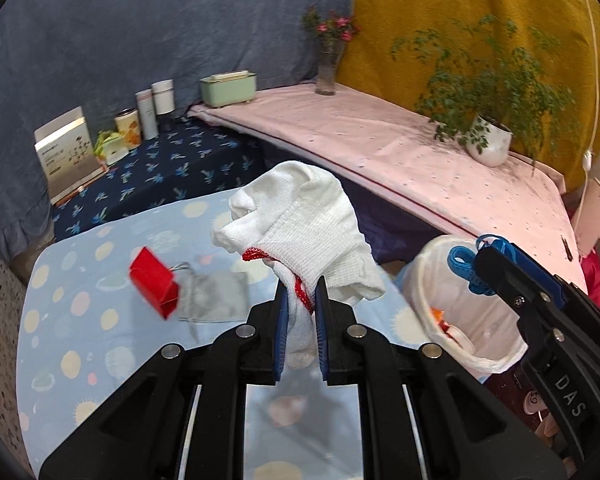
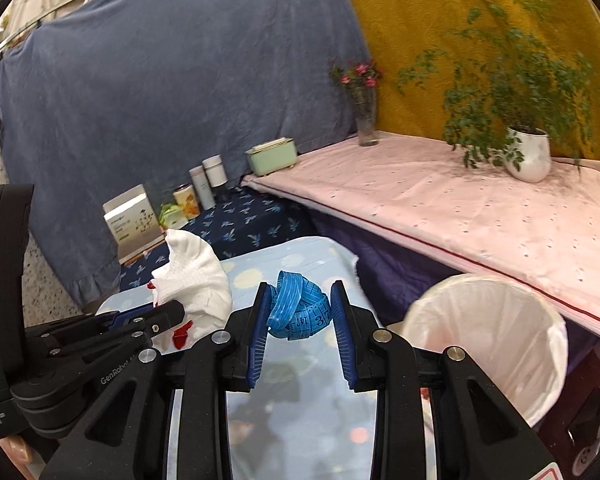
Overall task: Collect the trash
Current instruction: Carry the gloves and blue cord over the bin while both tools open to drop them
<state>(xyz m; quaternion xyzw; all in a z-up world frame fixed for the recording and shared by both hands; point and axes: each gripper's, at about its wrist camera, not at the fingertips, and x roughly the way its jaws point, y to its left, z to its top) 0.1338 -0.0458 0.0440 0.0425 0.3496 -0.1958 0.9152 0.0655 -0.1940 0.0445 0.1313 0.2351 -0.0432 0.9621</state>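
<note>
The left gripper [image 1: 301,294] pinches a white knit glove [image 1: 300,220] with red trim. The right gripper [image 2: 300,304] clamps a coiled blue measuring tape [image 2: 298,306] near the lined trash bin [image 2: 488,332].

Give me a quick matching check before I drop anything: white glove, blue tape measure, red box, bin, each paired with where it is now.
Things:
1. white glove
2. blue tape measure
3. red box
4. bin

Places:
A. on the dotted blue tablecloth beside a grey pouch
B. clamped in the left gripper
C. beside the table, lined with a white bag
D. clamped in the right gripper

Pairs: 1-B, 2-D, 3-A, 4-C
</note>
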